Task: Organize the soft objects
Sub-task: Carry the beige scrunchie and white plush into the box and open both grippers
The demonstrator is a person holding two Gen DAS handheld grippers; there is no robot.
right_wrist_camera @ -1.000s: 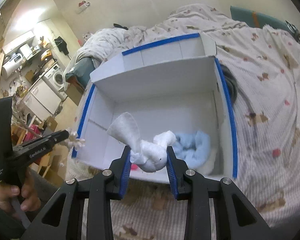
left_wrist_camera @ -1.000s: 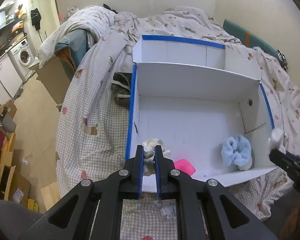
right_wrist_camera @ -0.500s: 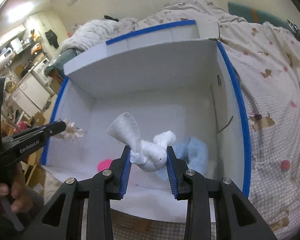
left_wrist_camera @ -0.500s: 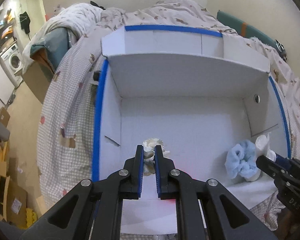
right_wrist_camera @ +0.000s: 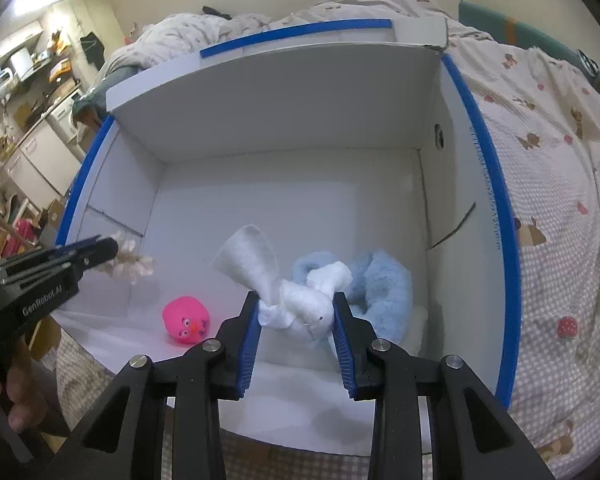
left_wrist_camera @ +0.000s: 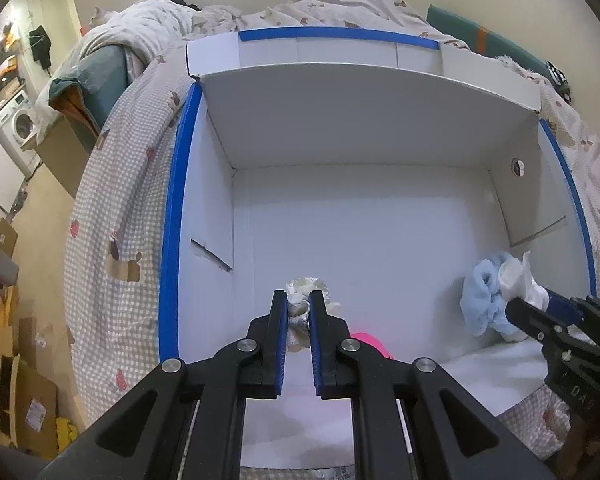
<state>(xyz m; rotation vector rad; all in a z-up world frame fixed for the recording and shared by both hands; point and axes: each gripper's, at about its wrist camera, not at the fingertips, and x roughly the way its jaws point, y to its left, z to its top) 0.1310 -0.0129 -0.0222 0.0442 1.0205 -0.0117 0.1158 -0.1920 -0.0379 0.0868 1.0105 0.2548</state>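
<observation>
A bed (left_wrist_camera: 112, 216) under a checked, animal-print cover carries a white cardboard box (left_wrist_camera: 340, 132) with blue-taped rims, open at the top.

On the box floor near the right wall lies a light-blue fluffy plush piece (right_wrist_camera: 384, 284), curled into a loop. Near the front edge, left of centre, sits a pink round toy with a face (right_wrist_camera: 186, 320).

The right gripper (right_wrist_camera: 296, 312) is clenched on a white soft toy (right_wrist_camera: 296, 306); its felt wing stands up and to the left. The toy hangs just in front of the blue piece; contact between them cannot be determined.

The left gripper (left_wrist_camera: 298, 308) is nearly closed, its blue pads pinching a small cream frilly item (left_wrist_camera: 306, 288), possibly a scrunchie; detail is poor. This item is above the box floor near the front-left corner. A hand (right_wrist_camera: 8, 384) holds this gripper's handle at the left edge of the right wrist view.
</observation>
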